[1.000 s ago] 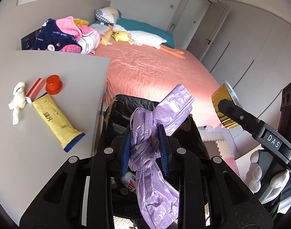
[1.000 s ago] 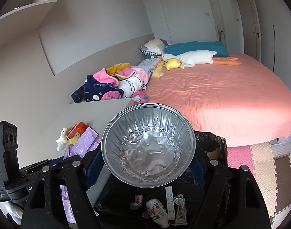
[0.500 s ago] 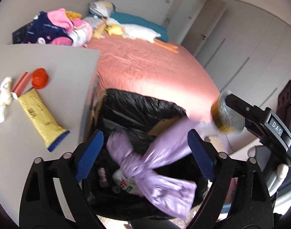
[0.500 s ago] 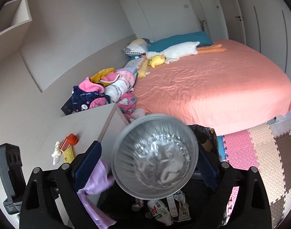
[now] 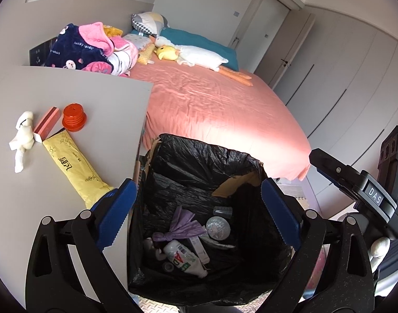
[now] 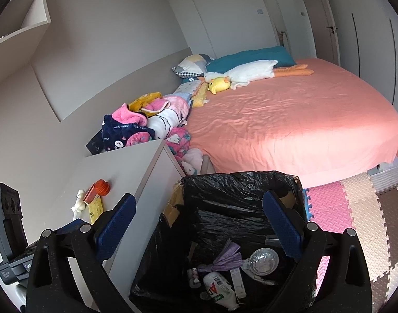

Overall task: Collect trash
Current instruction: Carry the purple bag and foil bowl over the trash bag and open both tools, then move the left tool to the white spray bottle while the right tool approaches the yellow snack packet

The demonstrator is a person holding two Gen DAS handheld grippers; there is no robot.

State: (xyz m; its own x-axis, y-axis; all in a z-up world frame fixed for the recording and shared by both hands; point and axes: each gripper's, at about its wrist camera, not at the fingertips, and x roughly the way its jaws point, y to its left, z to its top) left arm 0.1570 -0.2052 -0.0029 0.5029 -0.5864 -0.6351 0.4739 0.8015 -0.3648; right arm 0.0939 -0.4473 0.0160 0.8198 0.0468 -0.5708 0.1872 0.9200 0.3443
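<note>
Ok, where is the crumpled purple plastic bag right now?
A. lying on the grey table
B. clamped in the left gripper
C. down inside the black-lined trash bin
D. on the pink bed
C: the crumpled purple plastic bag lies at the bottom of the black-lined trash bin, beside the round foil bowl, and the left gripper stands open and empty above it.

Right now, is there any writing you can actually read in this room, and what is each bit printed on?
"DAS": white letters on the right gripper's body.
"AD": red letters on the white bottle in the trash bin.
"lucky rabbit": on the navy blanket, only roughly legible.
Yellow packet: printed characters, too unclear to read.
Small label on the left gripper's body: too blurred.
</note>
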